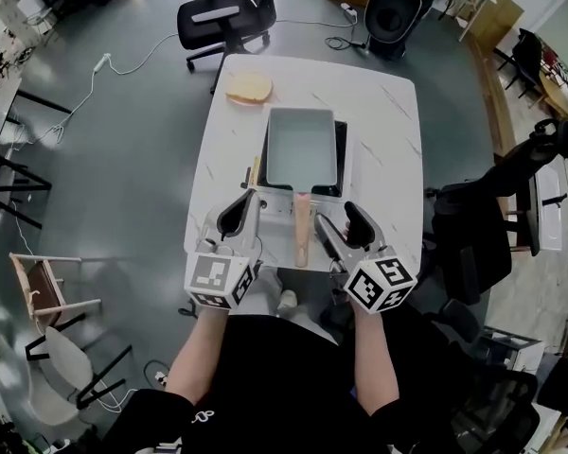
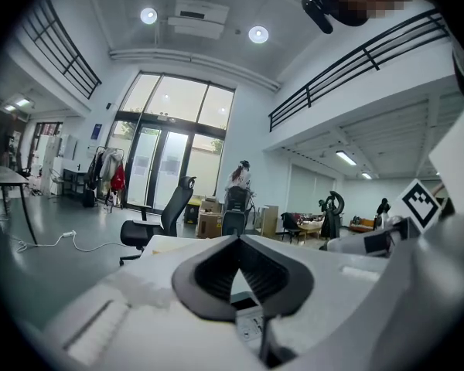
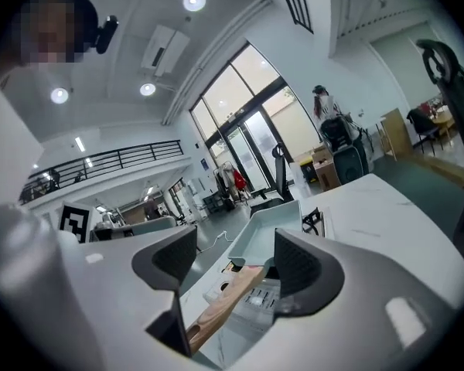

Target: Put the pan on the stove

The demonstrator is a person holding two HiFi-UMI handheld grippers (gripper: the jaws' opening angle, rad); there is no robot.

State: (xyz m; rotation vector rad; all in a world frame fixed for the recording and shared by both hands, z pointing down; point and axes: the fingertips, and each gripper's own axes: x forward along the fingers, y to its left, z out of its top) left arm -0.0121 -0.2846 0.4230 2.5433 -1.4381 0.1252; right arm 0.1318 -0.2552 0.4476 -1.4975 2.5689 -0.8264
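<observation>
The left tool (image 1: pixel 246 199) is clenched shut on nothing, hovering just left of the wooden handle (image 1: pixel 302 225). The pan (image 1: pixel 302 146) sits on the stove (image 1: pixel 342 159) mid-counter (image 1: pixel 388 130), so it looks placed. The right tool (image 1: pixel 336 213) is released, jaws apart, just right of the handle and seemingly clear of it. It is best drawn straight back without nudging the handle.
</observation>
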